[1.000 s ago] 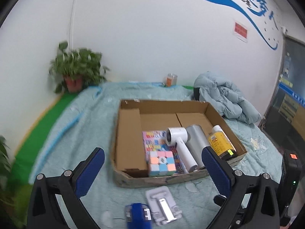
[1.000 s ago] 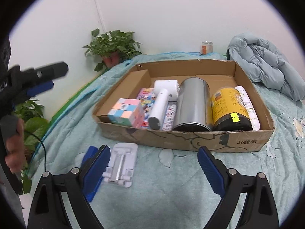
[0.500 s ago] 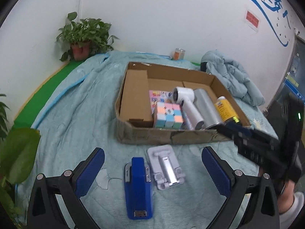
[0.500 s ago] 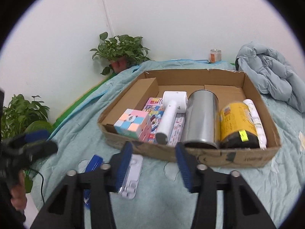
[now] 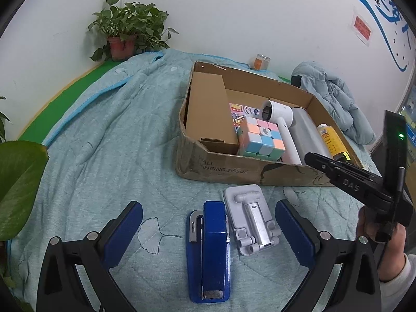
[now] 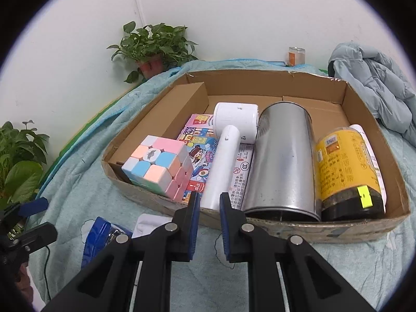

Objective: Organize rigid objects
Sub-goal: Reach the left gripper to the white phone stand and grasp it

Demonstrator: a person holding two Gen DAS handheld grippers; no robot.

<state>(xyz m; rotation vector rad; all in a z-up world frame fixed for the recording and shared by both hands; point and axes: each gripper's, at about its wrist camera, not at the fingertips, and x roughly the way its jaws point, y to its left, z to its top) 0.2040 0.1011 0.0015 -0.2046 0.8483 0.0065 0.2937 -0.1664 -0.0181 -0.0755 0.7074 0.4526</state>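
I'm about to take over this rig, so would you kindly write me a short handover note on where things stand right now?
Left gripper: open, empty, above the blue stapler.
Right gripper: nearly shut, empty, in front of the cardboard box.
In the box: puzzle cube, white handheld fan, steel canister, yellow jar.
Left to pack: stapler and grey phone stand, side by side on the blanket.

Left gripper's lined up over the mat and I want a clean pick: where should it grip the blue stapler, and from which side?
Grip the blue stapler across its long flat sides, near the middle, coming straight down from above. It lies flat, lengthwise between the open left gripper fingers. Keep the right-side finger out of the narrow gap to the grey phone stand beside it.
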